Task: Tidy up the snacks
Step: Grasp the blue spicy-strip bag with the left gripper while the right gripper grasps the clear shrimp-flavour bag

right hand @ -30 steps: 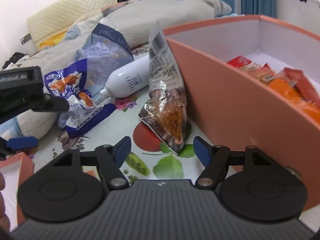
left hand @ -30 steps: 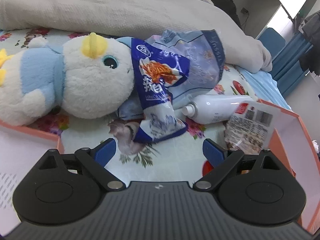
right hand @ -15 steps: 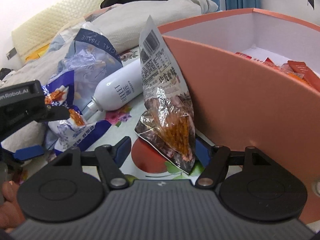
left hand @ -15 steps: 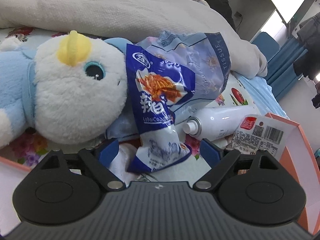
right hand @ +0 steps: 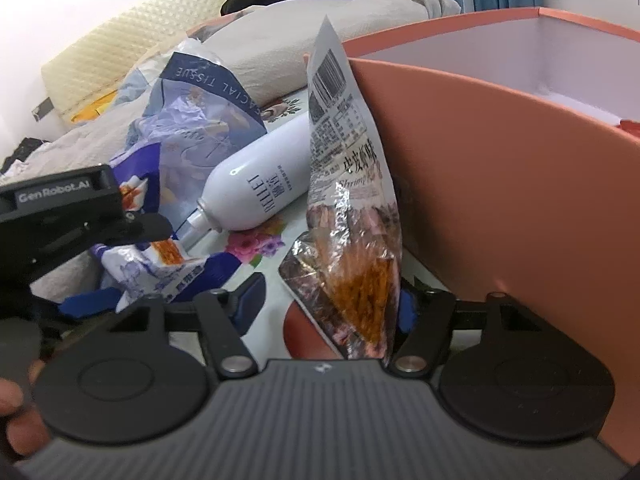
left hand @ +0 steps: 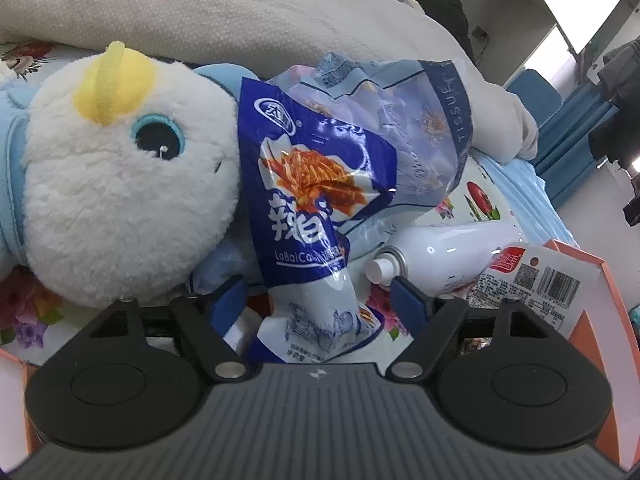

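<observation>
Meanwhile both tools gape: left tool (left hand: pixel 318 300) straddles blue snack bag (left hand: pixel 316 216) (untouched), right tool (right hand: pixel 330 306) straddles shrimp packet (right hand: pixel 352 240).

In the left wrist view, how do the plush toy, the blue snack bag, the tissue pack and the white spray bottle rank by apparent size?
1. plush toy
2. blue snack bag, nearest the camera, so unsure
3. tissue pack, partly hidden
4. white spray bottle, partly hidden

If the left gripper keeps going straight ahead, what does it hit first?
The blue-and-white snack bag: its lower end already sits between the open fingers of the left gripper. Behind it lies the facial tissue pack, though depth there is unclear.
</observation>
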Motion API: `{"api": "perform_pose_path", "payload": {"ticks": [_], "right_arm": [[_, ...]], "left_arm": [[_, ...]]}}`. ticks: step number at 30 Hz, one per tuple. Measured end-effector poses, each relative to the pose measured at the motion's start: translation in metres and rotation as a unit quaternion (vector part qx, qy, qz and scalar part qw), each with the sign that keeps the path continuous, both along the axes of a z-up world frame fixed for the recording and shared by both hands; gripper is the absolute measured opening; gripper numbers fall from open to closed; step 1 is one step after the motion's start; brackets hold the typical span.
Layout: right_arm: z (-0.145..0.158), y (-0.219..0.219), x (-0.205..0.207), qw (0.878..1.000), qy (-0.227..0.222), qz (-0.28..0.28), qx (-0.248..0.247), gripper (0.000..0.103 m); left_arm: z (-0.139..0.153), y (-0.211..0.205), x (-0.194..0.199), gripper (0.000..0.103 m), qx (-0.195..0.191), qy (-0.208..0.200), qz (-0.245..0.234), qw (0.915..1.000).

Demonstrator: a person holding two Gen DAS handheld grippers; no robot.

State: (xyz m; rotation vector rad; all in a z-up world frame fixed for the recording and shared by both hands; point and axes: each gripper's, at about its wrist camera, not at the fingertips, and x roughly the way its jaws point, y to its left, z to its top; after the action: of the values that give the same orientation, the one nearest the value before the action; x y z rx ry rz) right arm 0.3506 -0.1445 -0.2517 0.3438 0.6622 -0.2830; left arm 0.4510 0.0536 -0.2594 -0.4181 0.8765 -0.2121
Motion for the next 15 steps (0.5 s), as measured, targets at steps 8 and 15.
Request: {"api": "perform_pose_path", "payload": {"ticks": [8,15], "right_arm": [[0.002,-0.009,0.009,1.000,0.004,-0.003,-0.003,0.035],[0.005,-0.012,0.001,1.000,0.009,0.018,0.007,0.032]], "left_arm": [[-0.002,-0.002,0.004,0.054,0.010,0.010,0.008,0.9999],[0.001,-0.011,-0.011,0.049,0.032,0.003,0.019,0.9993]]}}
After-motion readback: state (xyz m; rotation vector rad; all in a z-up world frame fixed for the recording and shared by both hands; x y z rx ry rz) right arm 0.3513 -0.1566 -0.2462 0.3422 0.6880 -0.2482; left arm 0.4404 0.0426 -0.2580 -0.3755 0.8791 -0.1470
